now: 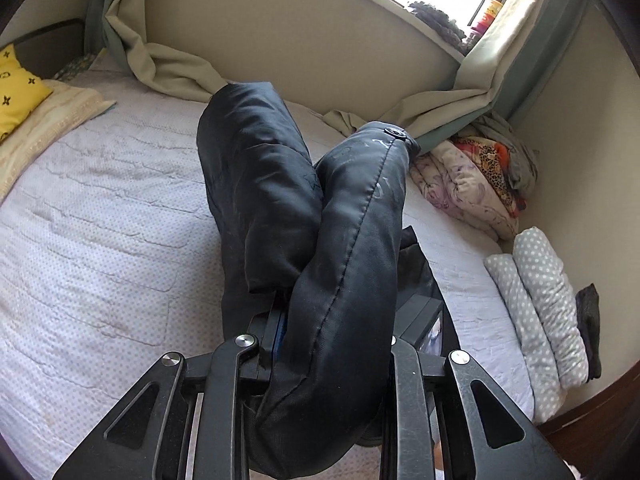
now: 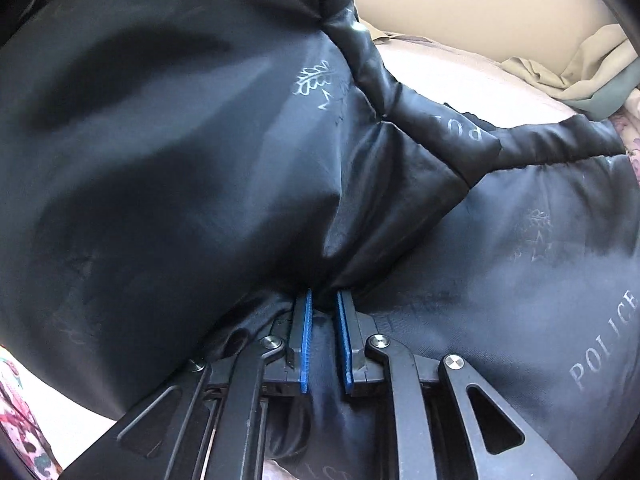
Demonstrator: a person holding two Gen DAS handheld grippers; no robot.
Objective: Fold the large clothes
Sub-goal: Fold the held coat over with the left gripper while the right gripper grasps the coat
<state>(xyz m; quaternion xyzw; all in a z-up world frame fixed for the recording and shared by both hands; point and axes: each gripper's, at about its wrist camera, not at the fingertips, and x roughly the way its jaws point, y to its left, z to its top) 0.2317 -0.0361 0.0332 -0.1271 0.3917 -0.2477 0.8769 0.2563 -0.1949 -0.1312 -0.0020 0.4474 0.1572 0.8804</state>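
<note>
A black padded jacket [image 1: 260, 168] with a faint printed lining hangs in a thick fold above the bed [image 1: 100, 220]. My left gripper [image 1: 348, 312] is shut on that fold, and the cloth covers most of both fingers. A snap button shows at the fold's far end. The same jacket [image 2: 160, 160] fills the right wrist view, with "POLICE" printed on its lining. There my right gripper [image 2: 325, 304] is shut on a bunched pleat of the cloth, pinched between its blue pads [image 2: 306, 332].
A yellow pillow [image 1: 16, 88] and a cream blanket lie at the bed's far left. Curtains [image 1: 168, 68] drape onto the bed by the wall. Folded floral quilts [image 1: 468, 184] and polka-dot rolls [image 1: 540, 300] line the right side, next to the wall.
</note>
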